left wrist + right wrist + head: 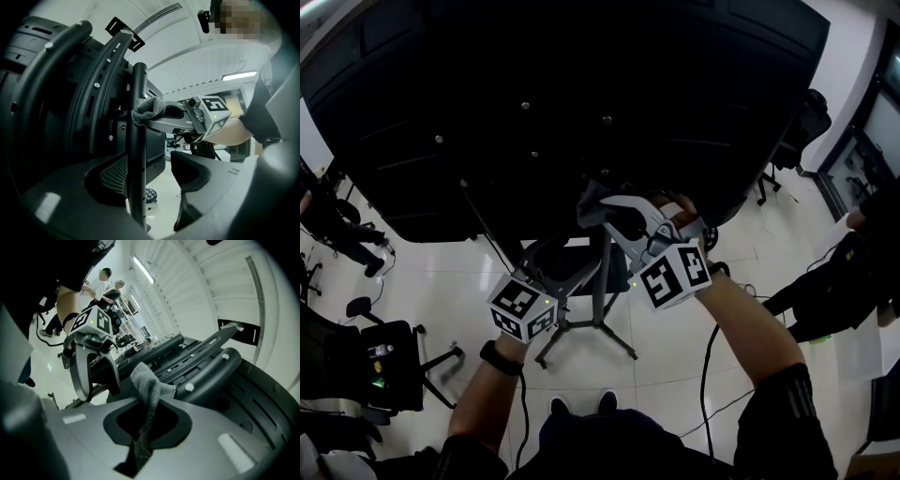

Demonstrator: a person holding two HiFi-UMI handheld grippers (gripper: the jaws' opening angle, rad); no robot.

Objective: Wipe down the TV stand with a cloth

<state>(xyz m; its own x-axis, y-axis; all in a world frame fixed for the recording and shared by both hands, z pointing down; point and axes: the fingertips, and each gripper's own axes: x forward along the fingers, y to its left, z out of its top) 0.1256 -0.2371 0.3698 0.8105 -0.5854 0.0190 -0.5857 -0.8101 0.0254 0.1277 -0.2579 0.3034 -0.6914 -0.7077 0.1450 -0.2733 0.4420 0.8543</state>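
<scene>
The cloth [149, 390] is grey terry, nubbly and matt. The TV stand [137, 154] looks like black metal, smooth with a dull sheen, and its curved brackets [101, 89] carry bright metal screw heads. The left gripper [152, 173] and the right gripper [137, 451] look like smooth, matt grey plastic. The floor [675, 347] is glossy pale tile.
</scene>
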